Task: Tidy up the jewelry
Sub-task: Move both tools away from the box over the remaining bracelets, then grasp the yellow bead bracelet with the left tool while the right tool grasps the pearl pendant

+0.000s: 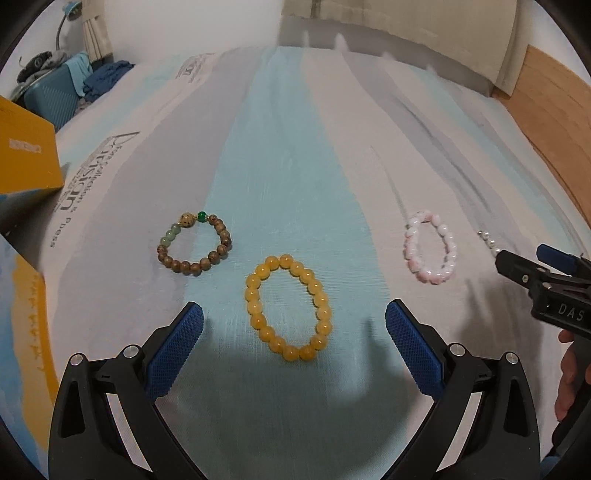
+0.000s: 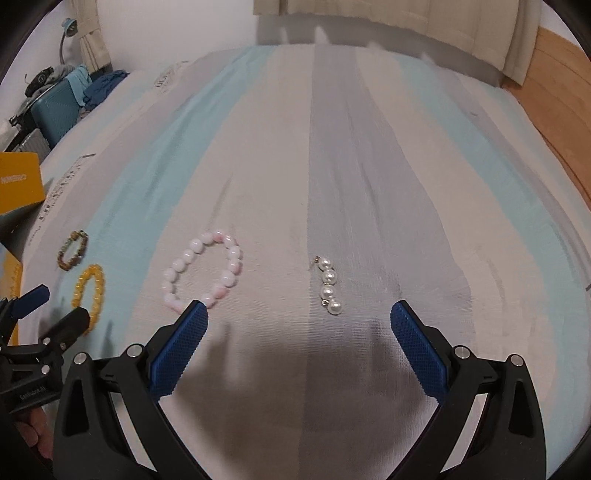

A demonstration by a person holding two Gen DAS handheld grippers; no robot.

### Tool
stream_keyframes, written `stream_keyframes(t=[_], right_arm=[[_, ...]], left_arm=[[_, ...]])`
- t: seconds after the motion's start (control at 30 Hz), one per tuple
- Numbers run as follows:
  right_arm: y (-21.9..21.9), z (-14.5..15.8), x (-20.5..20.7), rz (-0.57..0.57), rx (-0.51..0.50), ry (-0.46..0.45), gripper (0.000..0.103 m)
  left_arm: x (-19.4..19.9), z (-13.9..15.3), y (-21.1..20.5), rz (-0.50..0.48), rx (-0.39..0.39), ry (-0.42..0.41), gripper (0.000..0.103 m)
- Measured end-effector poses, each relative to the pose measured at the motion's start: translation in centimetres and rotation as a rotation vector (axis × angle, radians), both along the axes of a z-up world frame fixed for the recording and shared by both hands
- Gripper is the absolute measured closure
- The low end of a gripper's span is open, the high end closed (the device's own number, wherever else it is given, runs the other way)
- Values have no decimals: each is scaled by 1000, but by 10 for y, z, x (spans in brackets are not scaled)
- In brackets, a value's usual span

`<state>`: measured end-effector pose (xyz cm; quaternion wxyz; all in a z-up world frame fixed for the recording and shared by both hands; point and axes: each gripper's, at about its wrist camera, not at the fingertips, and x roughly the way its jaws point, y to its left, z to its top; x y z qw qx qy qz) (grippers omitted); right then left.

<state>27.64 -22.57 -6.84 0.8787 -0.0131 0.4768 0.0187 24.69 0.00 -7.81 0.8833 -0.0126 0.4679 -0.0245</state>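
Observation:
Several pieces of jewelry lie on a striped cloth. A yellow bead bracelet [image 1: 288,307] lies just ahead of my open, empty left gripper [image 1: 294,323], between its fingers. A brown and green bead bracelet [image 1: 195,243] lies to its left. A pink bead bracelet [image 1: 430,246] lies to the right, also in the right wrist view [image 2: 204,271]. A short pearl strand [image 2: 329,285] lies just ahead of my open, empty right gripper [image 2: 298,322]. The right gripper also shows at the edge of the left wrist view [image 1: 524,264].
A yellow box [image 1: 26,147] stands at the far left on the cloth. A teal suitcase [image 1: 50,98] with clothes sits beyond the bed's left edge. Wooden floor [image 1: 554,103] lies to the right. Curtains [image 2: 388,22] hang at the back.

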Motion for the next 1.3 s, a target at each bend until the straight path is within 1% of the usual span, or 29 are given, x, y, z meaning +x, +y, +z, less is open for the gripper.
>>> stream_keyframes(t=[0.07, 0.13, 0.2, 0.3, 0.43, 0.5, 0.57, 0.63, 0.7, 0.73, 0.77, 0.8, 0.83, 0.87, 0.93, 0.97, 1.1, 1.13, 1.2, 1.3], right_arm=[[-6, -4, 4, -6, 33, 10, 8], [-13, -10, 9, -22, 66, 28, 10], [-16, -15, 11, -35, 74, 39, 20], [-17, -21, 17, -34, 90, 67, 30], [-11, -25, 21, -13, 73, 80, 34], [-12, -28, 22, -8, 76, 90, 38], [-14, -32, 25, -13, 77, 103, 42], [-15, -32, 26, -14, 82, 105, 47], [-18, -33, 27, -24, 87, 110, 58], [-20, -33, 27, -32, 93, 111, 62], [-21, -32, 28, -38, 96, 112, 68], [-21, -31, 27, -44, 94, 113, 75], [-22, -31, 27, -46, 94, 112, 78], [-22, -30, 27, -50, 96, 111, 83], [-21, -30, 27, -50, 93, 111, 88], [-20, -30, 27, -50, 92, 109, 90], [-20, -27, 26, -56, 89, 94, 90], [-20, -26, 25, -59, 92, 89, 90], [-20, -23, 24, -61, 98, 78, 90], [-23, -15, 21, -71, 105, 52, 90]], left_arm=[[5, -5, -1, -4, -6, 7, 6], [10, -8, -2, 0, -3, 15, 6], [12, -11, -4, -10, 1, 22, 7], [14, -16, -9, -29, 15, 35, 7], [17, -26, -8, -29, 16, 57, 9], [16, -28, -10, -34, 23, 58, 9], [16, -27, -11, -34, 22, 58, 12], [16, -27, -10, -35, 20, 62, 19], [15, -27, -8, -32, 20, 67, 24], [15, -26, -8, -30, 24, 69, 29], [15, -25, -7, -25, 25, 72, 33], [15, -24, -7, -18, 26, 74, 43], [15, -23, -5, -9, 25, 75, 53], [15, -22, -4, -8, 17, 80, 58], [15, -21, -2, -4, 11, 87, 82], [15, -20, 0, -5, 11, 88, 85], [13, -18, 5, -18, -29, 93, 87], [13, -17, 7, -19, -43, 96, 91], [13, -16, 9, -18, -59, 100, 92], [12, -13, 8, -22, -61, 96, 93]])
